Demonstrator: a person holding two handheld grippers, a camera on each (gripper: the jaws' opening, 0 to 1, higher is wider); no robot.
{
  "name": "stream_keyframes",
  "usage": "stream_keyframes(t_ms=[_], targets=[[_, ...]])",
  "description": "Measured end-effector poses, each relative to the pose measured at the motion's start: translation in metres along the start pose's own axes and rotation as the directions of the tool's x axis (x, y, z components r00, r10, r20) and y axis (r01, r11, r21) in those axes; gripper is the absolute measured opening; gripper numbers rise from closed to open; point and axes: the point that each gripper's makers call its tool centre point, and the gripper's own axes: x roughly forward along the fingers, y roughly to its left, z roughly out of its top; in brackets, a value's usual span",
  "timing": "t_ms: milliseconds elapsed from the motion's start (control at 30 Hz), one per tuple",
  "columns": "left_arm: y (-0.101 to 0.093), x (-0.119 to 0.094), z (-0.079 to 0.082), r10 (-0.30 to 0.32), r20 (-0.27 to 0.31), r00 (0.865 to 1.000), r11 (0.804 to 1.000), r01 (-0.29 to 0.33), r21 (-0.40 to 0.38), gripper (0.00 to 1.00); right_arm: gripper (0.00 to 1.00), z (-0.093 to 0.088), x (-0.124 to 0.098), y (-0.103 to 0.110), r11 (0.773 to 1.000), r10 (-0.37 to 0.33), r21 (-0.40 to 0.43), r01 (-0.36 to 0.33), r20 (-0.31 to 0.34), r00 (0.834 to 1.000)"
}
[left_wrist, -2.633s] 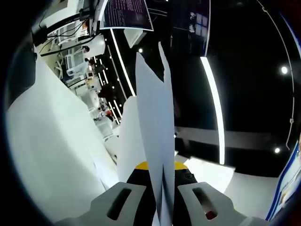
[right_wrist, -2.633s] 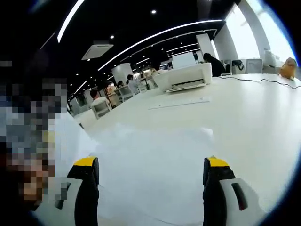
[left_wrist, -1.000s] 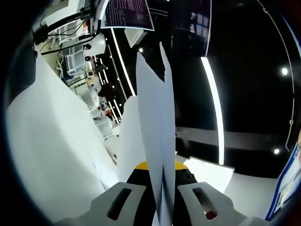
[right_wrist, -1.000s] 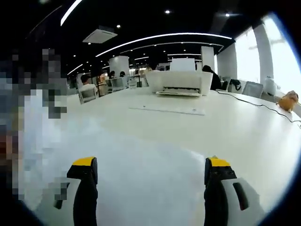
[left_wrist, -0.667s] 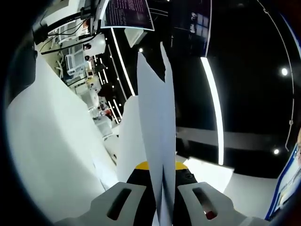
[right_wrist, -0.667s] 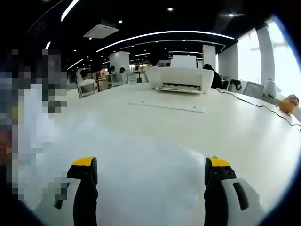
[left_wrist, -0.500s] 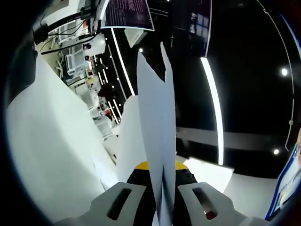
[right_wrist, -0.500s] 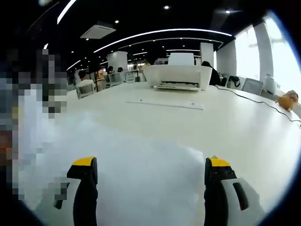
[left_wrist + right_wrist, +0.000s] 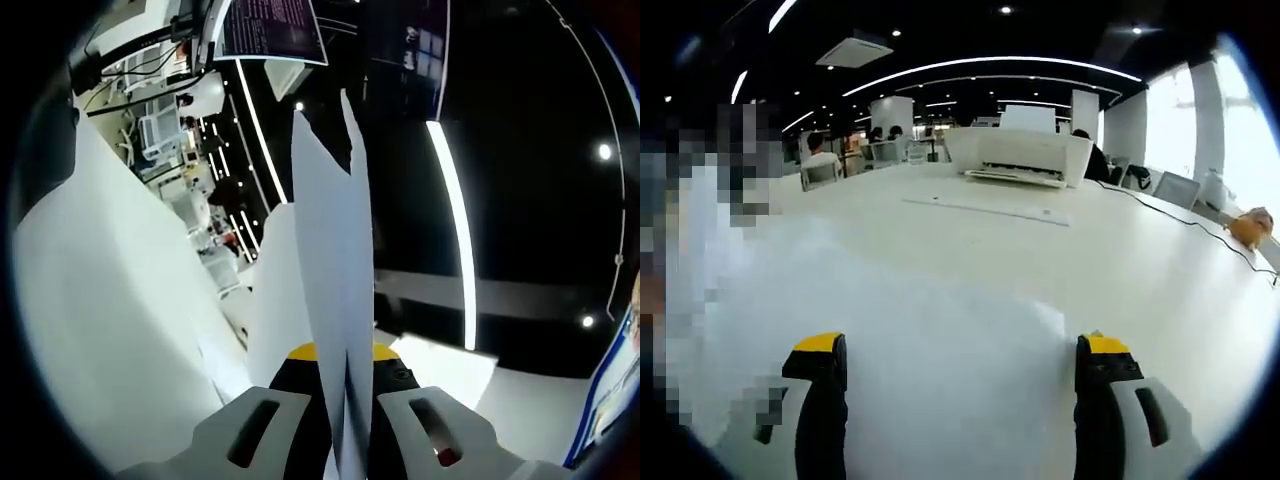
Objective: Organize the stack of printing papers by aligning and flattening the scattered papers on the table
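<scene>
— So, what can't you make out from where you are?

— Quite a lot. In my left gripper view, my left gripper (image 9: pixel 345 375) has its yellow-tipped jaws closed on a thin stack of white printing papers (image 9: pixel 335 270), held edge-on and rising up the middle of the view. I can't count the sheets, and the top edge looks notched, though I can't tell whether that is a fold or uneven sheets. The bottom of the stack is hidden between the jaws. Off to the left a broad white sheet surface (image 9: pixel 110 330) runs out of view; I can't tell whether it is paper or table.

— And your other hand?

— In my right gripper view, my right gripper (image 9: pixel 958 375) has its jaws spread wide with nothing between them, above the flat white paper sheets (image 9: pixel 940 370) lying on the long white table (image 9: pixel 1160 270). White on white, so the papers' edges are hard to trace; I only pick out one corner near the right jaw.

— Any trays or bins holding paper?

— Only a white boxy printer (image 9: pixel 1025 155) at the table's far end; whether its tray holds anything is too small to tell. A thin dark cable (image 9: pixel 1180 220) trails along the table's right side.
</scene>
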Motion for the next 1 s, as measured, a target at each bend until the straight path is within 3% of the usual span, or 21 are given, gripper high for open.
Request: stream_keyframes(t_ms=[200,333,767,1000], targets=[[0.000,0.000,0.000,0.001,-0.001,1.000,1.000,-0.001,0.002,0.06,0.89,0.002,0.001,0.000,1.000,-0.002,-0.001,0.002,0.015,1.000],[0.000,0.000,0.000,0.002,-0.002,1.000,1.000,-0.002,0.003,0.06,0.82,0.005,0.002,0.006,1.000,0.020,-0.016,-0.020,0.020,1.000],[0.000,0.000,-0.001,0.003,-0.003,1.000,1.000,-0.003,0.006,0.06,0.82,0.004,0.001,0.011,1.000,-0.007,-0.005,0.007,0.072,0.997],[-0.001,0.000,0.000,0.003,-0.002,1.000,1.000,-0.003,0.007,0.06,0.81,0.006,0.000,0.012,0.999,-0.022,-0.043,0.026,0.102,0.995]])
